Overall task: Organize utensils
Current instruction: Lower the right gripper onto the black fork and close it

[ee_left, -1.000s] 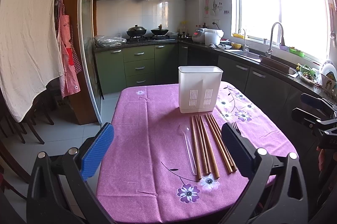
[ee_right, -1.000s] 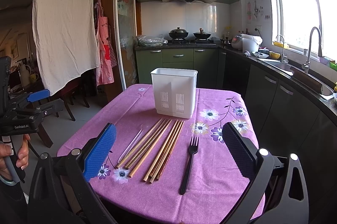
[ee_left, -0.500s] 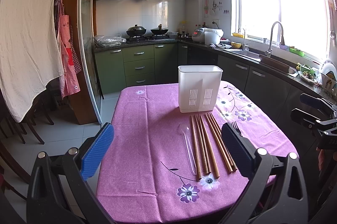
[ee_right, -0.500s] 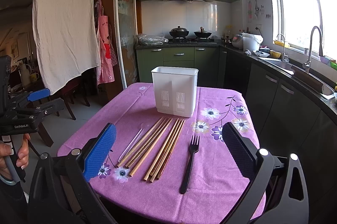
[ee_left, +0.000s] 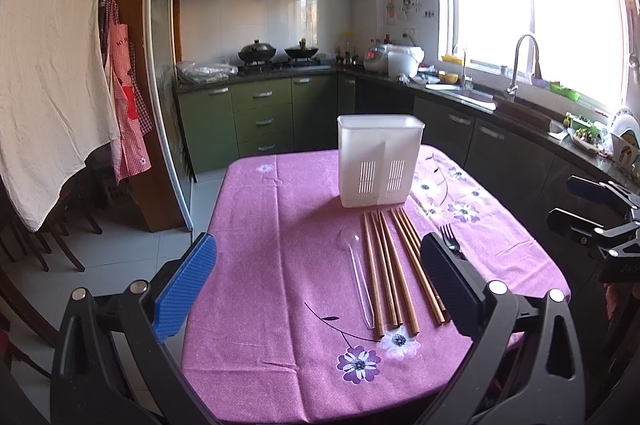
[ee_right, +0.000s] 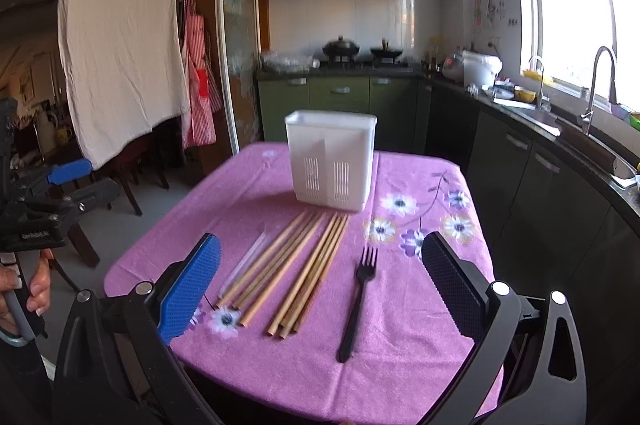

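both grippers hang wide and empty off the table's near edge. chopsticks, fork and clear spoon lie in a row before the holder mid-table, likely for easy picking.

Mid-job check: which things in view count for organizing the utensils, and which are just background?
For the job:
white utensil holder
wooden chopsticks
black fork
clear plastic spoon
left claw and right claw, both open and empty

Just lying about:
purple floral tablecloth
woks on the stove
rice cooker
hanging aprons
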Demonstrator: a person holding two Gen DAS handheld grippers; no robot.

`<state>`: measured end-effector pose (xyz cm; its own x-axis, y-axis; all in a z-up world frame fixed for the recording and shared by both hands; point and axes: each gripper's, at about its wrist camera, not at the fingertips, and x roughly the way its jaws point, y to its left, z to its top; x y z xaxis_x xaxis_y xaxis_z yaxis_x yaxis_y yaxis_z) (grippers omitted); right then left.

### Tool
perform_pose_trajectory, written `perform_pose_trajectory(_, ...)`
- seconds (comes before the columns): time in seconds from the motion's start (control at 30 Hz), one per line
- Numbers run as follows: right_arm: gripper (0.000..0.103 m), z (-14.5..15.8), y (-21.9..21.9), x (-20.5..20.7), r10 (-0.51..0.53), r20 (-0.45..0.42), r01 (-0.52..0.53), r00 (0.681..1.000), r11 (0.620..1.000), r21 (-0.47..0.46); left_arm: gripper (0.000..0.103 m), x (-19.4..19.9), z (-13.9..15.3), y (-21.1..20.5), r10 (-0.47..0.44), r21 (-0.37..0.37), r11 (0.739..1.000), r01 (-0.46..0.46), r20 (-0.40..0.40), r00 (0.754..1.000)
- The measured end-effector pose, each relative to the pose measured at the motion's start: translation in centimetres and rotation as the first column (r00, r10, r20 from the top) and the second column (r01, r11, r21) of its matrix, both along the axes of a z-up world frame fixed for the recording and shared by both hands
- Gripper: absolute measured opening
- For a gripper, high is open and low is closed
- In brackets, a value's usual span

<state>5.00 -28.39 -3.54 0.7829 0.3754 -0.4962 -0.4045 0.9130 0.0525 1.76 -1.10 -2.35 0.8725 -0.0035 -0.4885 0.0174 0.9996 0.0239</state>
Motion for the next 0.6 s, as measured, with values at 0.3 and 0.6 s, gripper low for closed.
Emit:
perform_pose_trajectory(0.3,0.099,-2.1,-2.0,6.9,-0.071,-0.165,0.060,0.984,0.996,-0.072,0.097,7.8,-2.9,0.1,0.017,0.004,1.000,-0.016,-0.208,0.978)
perform_pose_trajectory(0.6,0.090,-6.6,-3.8,14.3,-0.030,-0.417,0.035,0.908,0.999,0.002,0.095,16.8,-8.6,-2.2,-0.003,0.031,0.999,0.019,-0.455,0.891)
